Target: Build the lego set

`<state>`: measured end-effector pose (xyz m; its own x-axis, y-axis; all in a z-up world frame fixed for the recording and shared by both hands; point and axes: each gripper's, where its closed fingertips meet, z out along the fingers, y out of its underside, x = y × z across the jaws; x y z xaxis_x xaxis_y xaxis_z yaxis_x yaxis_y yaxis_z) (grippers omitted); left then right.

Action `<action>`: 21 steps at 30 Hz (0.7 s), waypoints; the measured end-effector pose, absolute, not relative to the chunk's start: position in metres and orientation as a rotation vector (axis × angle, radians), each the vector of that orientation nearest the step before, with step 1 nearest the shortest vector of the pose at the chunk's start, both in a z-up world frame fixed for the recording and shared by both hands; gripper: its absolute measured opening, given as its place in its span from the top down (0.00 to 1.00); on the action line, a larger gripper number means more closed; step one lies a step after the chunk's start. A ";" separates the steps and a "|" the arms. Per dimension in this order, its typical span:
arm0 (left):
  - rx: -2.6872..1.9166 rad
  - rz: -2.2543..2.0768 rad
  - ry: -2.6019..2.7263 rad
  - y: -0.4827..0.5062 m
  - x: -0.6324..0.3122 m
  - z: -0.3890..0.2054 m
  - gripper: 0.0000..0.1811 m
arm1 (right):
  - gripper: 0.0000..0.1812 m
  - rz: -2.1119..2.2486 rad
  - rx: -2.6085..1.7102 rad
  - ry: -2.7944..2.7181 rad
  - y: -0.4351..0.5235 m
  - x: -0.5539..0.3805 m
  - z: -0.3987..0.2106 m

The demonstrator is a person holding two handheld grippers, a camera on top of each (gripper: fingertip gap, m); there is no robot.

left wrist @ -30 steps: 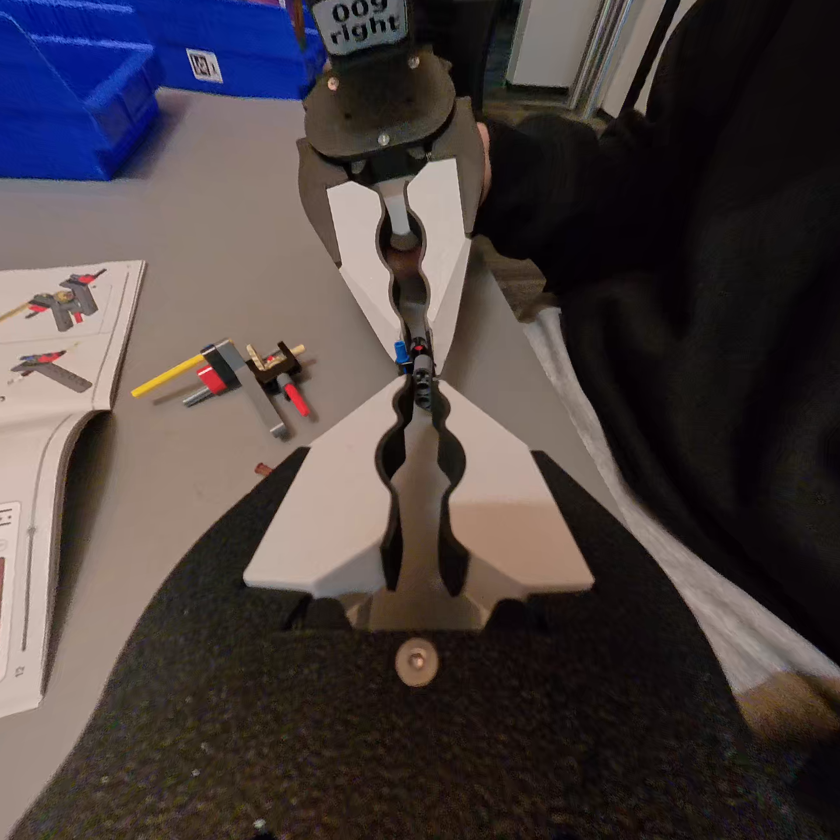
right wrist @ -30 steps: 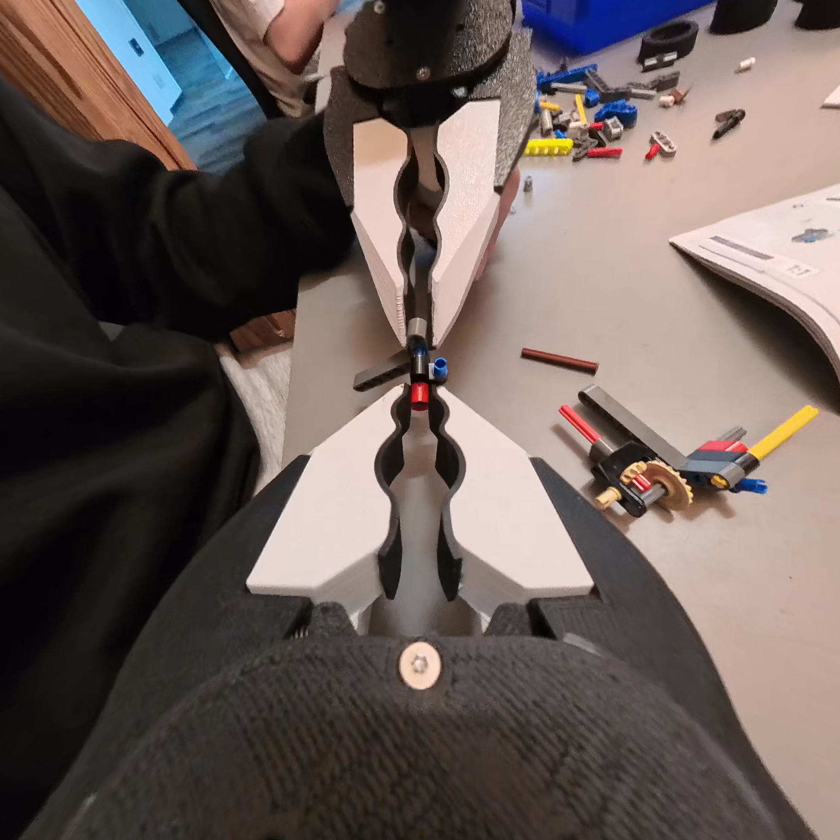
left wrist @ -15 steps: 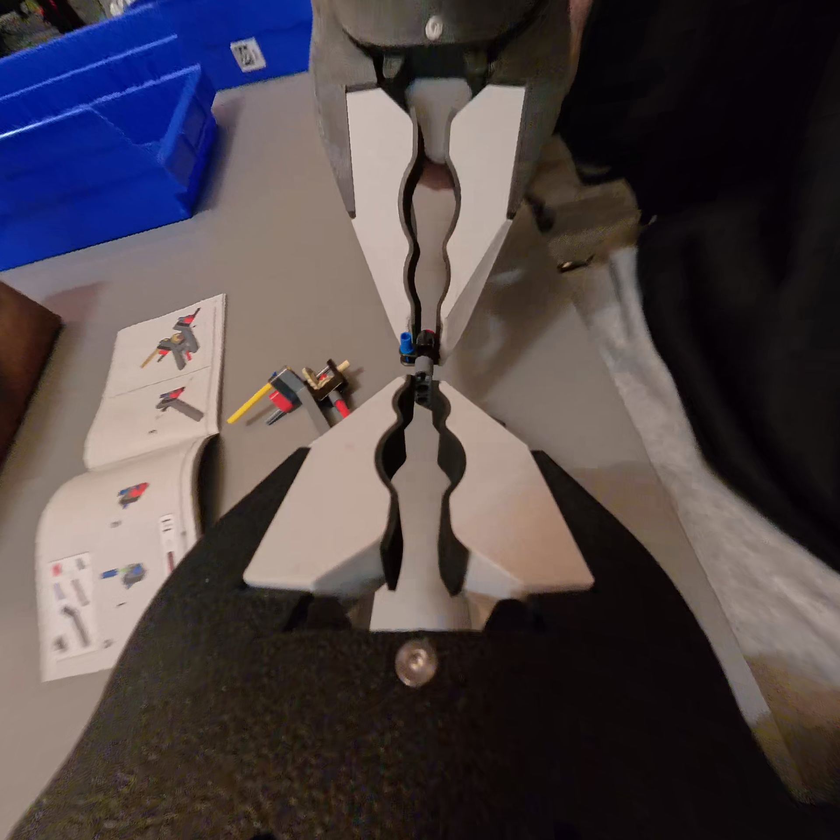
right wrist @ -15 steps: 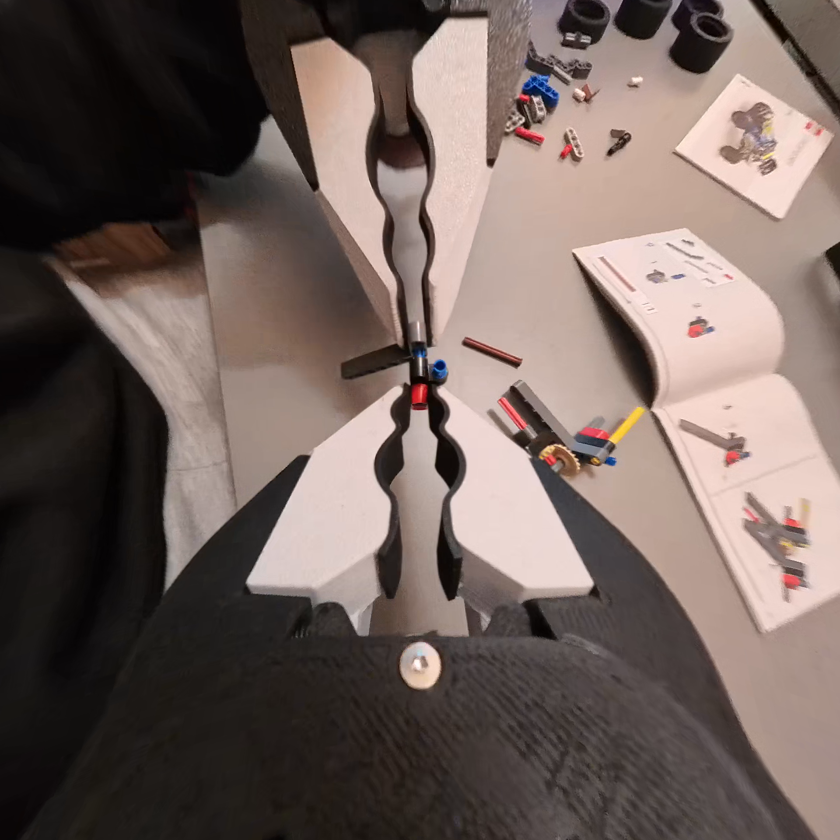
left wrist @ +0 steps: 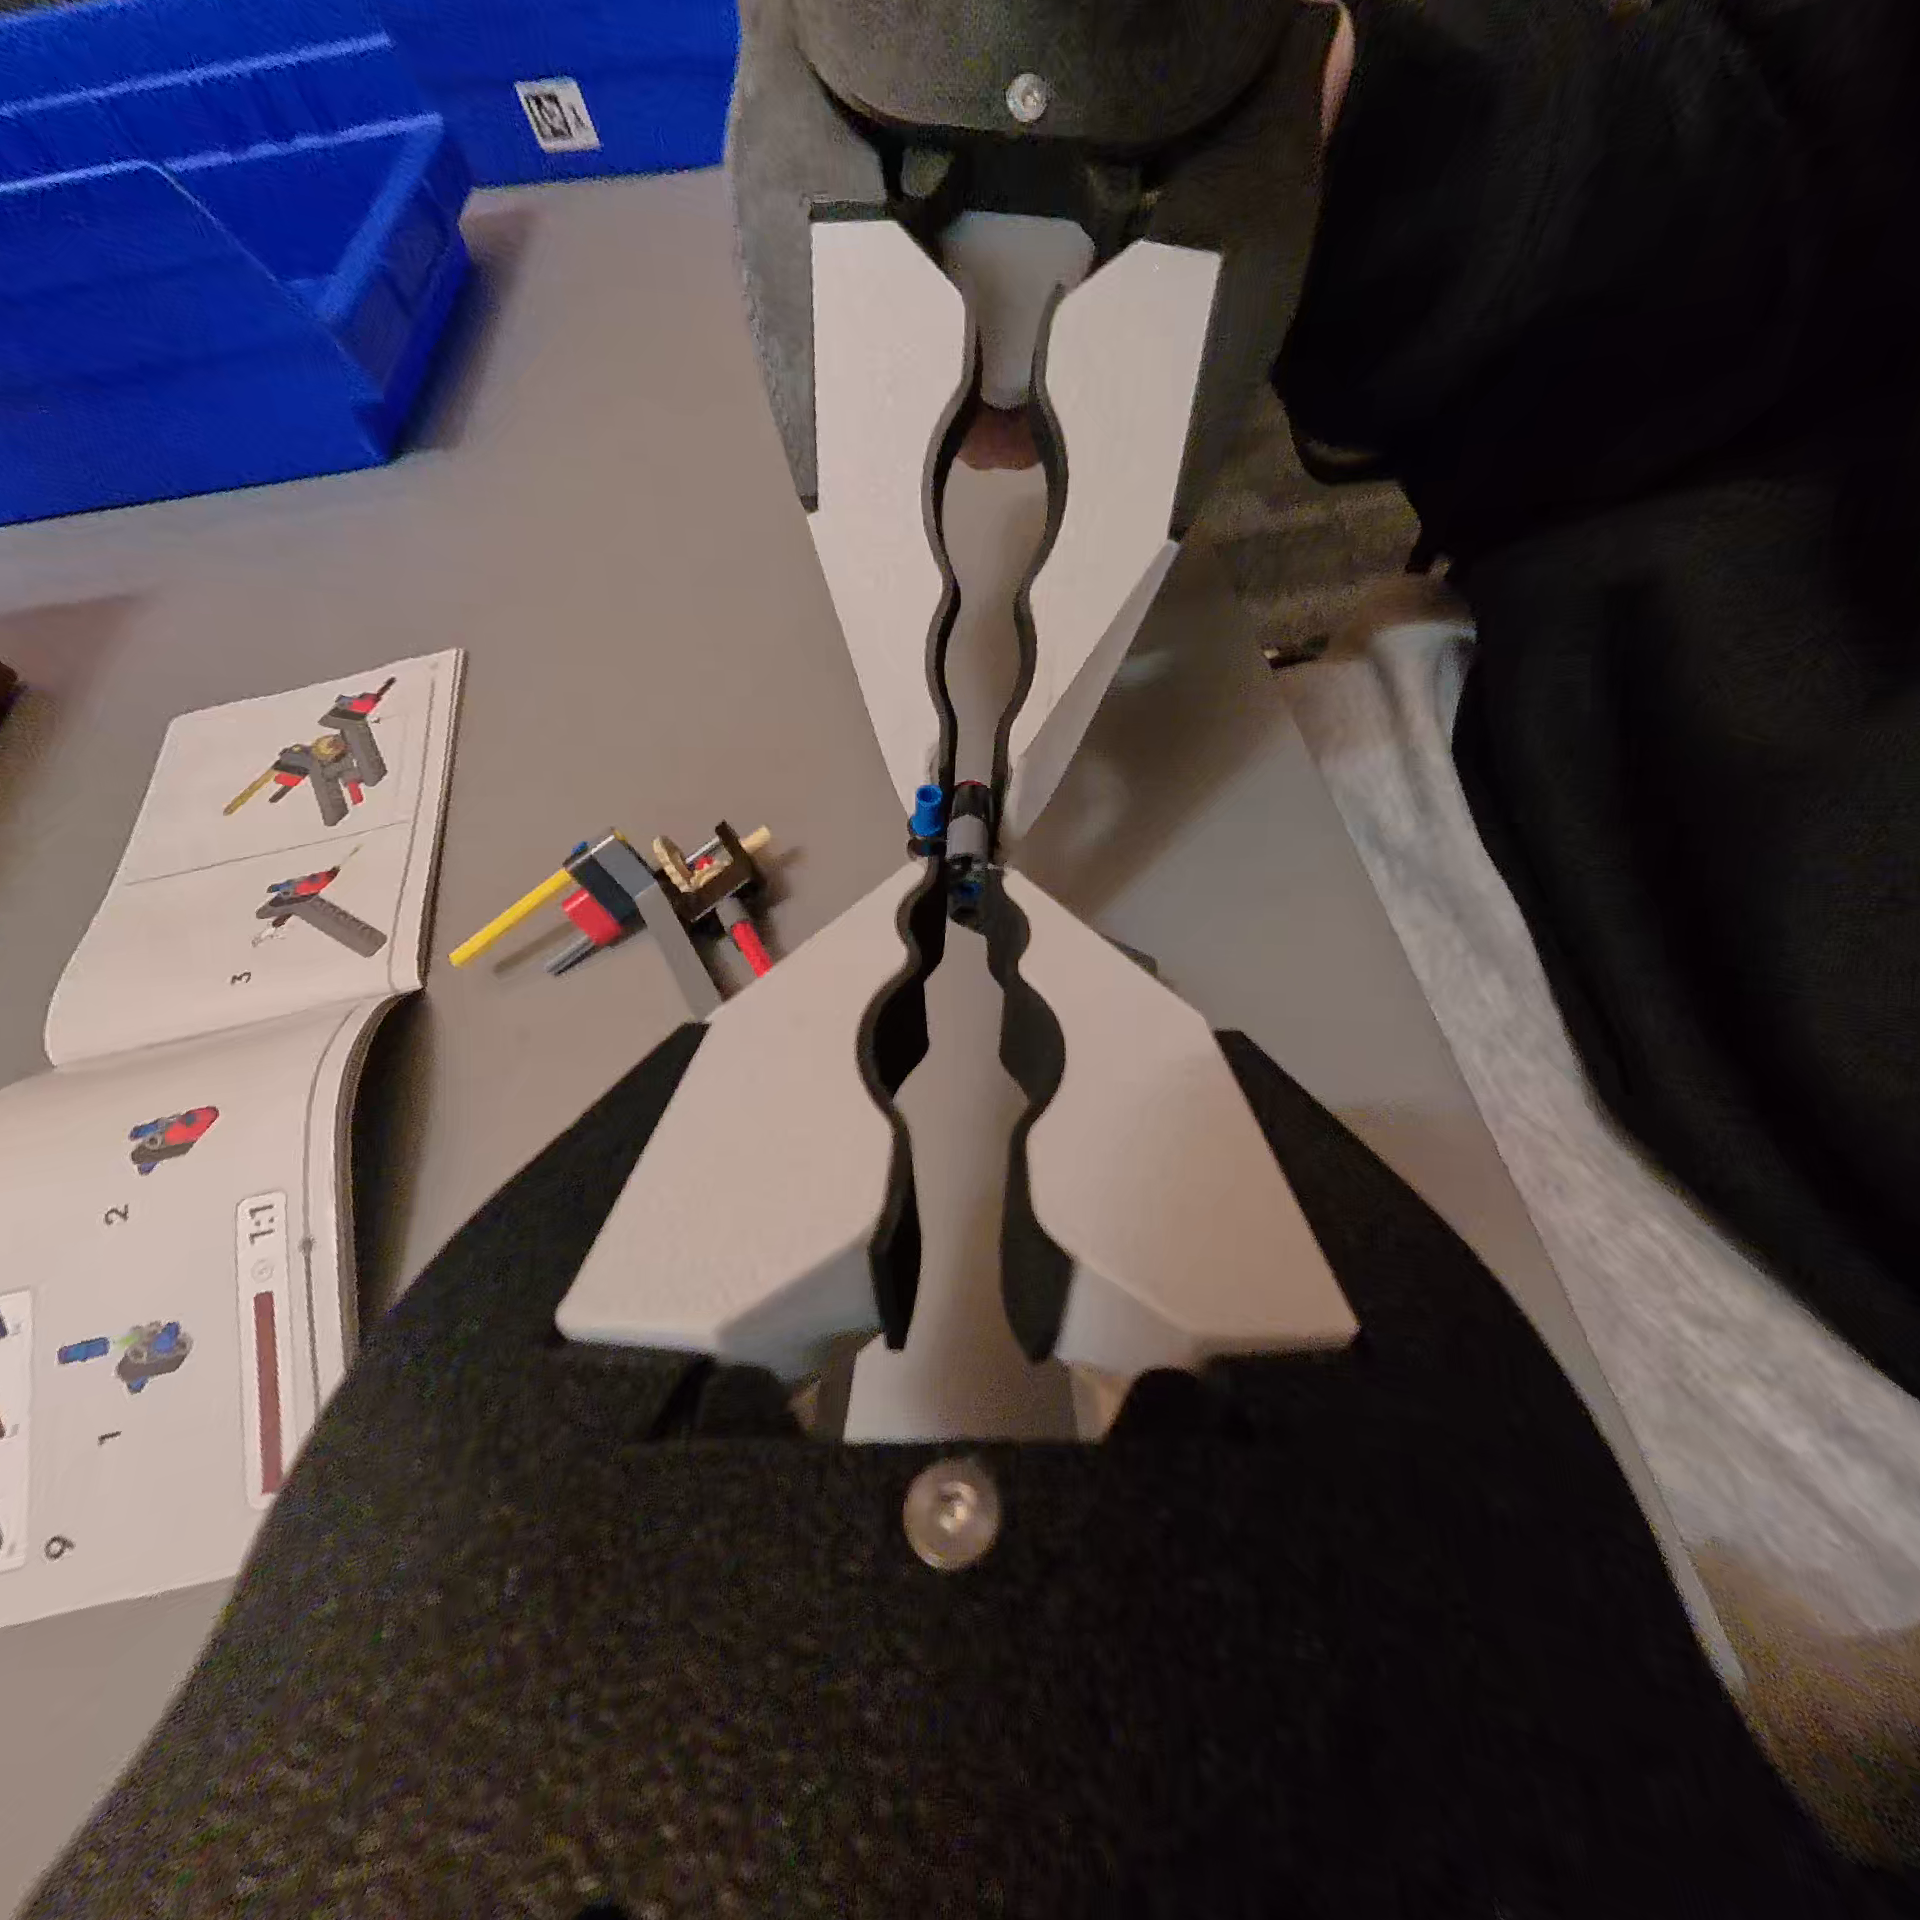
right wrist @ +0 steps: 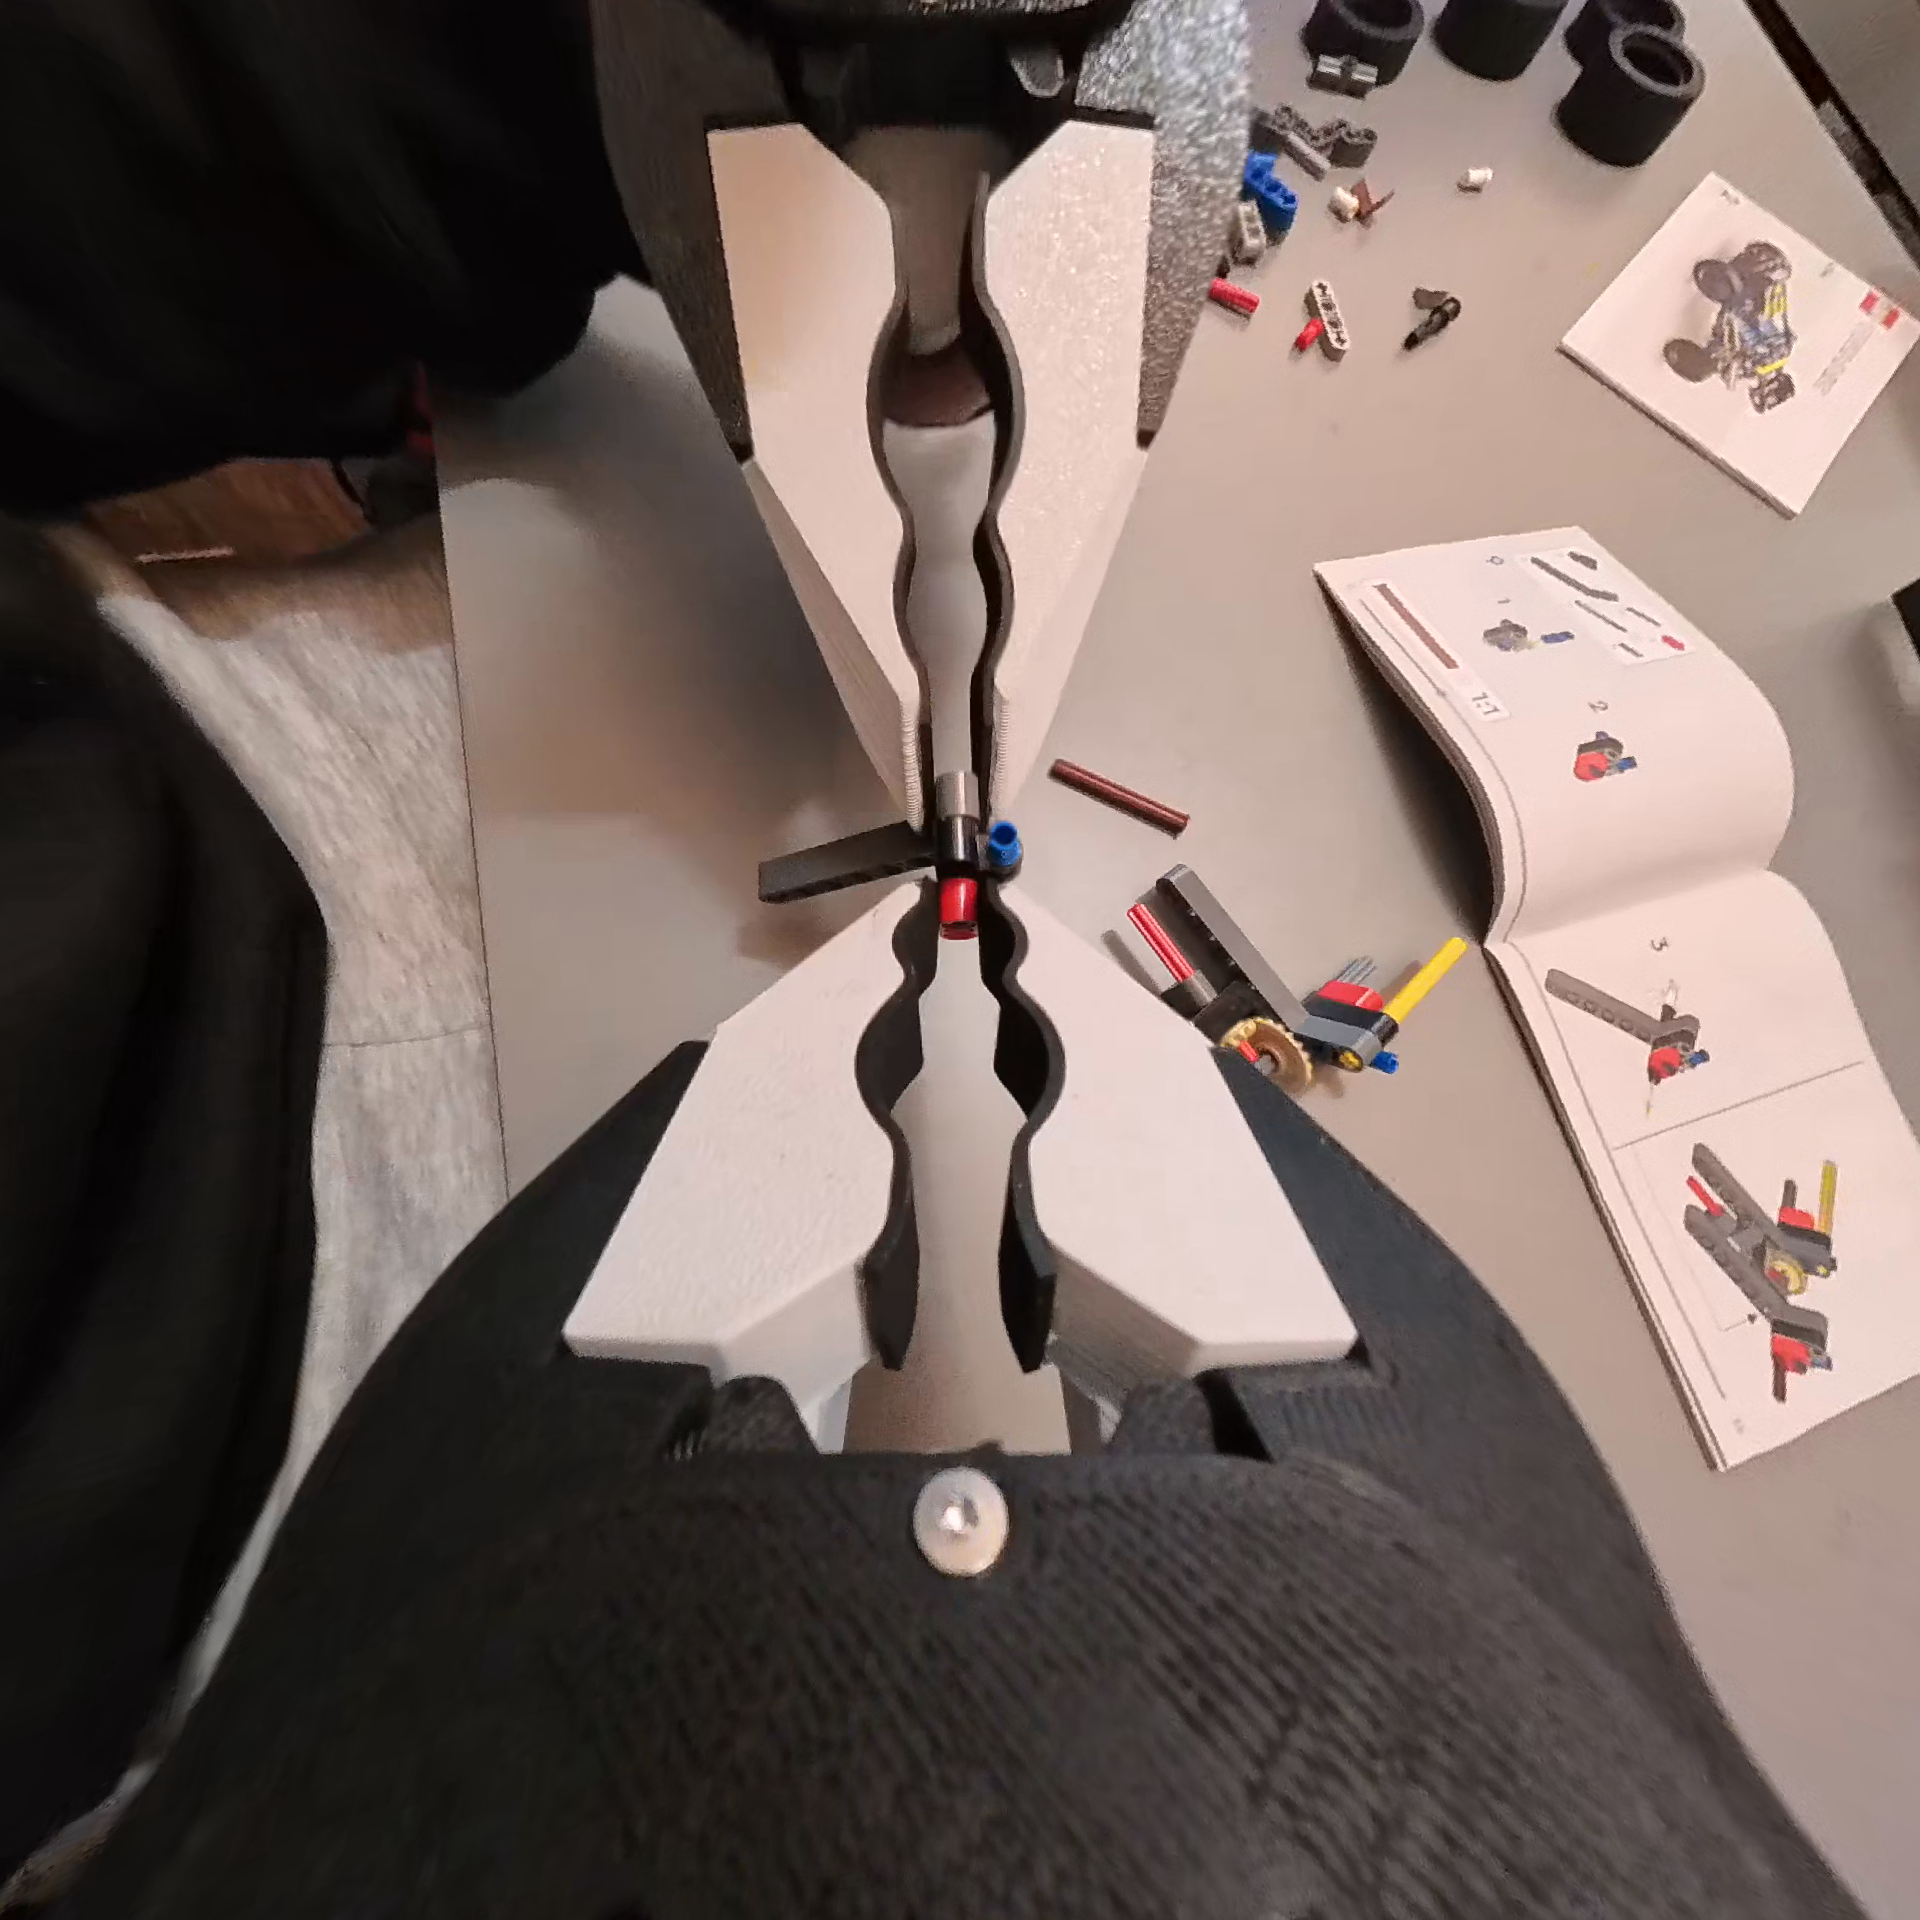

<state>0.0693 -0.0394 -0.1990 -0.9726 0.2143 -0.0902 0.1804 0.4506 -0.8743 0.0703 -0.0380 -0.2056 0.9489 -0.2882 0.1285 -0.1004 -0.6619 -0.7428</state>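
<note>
Holding a tiny lego sub-assembly [right wrist: 961, 852] between both tools, you had the left gripper [left wrist: 961, 883] and the right gripper [right wrist: 961, 914] meeting tip to tip above the near edge of the grey tabletop [left wrist: 644, 540]. Both were drawn narrow and clamped: your left on the dark end with the black beam [right wrist: 831, 868] sticking out, your right on the red bush [right wrist: 958, 902], with a blue pin [right wrist: 1003, 844] jutting sideways between them.

That piece looked light, stiff and slick, so I judged it would twist or pop free if you squeezed off-centre; the flat sides of the beam and the barrel of the bush seemed the safest holds, never the blue pin.

At ten o'clock in the left wrist view lay the larger partly built model [left wrist: 644, 894] and the open instruction booklet [left wrist: 260, 831]. Blue storage bins [left wrist: 208, 312] sat at eleven o'clock; what they held could not be seen. Loose parts [right wrist: 1309, 239] and black tyres [right wrist: 1621, 73] lay bare on the tabletop at one o'clock in the right wrist view, in no container.
</note>
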 end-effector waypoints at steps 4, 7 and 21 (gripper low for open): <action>-0.386 1.578 -2.666 -0.036 0.067 -0.195 0.97 | 0.97 -0.263 -2.256 0.248 -0.034 0.068 -0.201; -0.368 1.648 -2.623 -0.037 0.068 -0.189 0.97 | 0.97 -0.261 -2.213 0.227 -0.034 0.069 -0.196; -0.191 1.957 -2.112 -0.031 0.053 -0.125 0.97 | 0.94 -0.238 -1.839 0.229 -0.028 0.053 -0.127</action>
<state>0.0531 -0.0311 -0.1251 -0.9589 0.2666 0.0970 -0.0764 0.0867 -0.9933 0.0532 -0.0283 -0.1267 0.9595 -0.2779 0.0450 -0.0343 -0.2741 -0.9611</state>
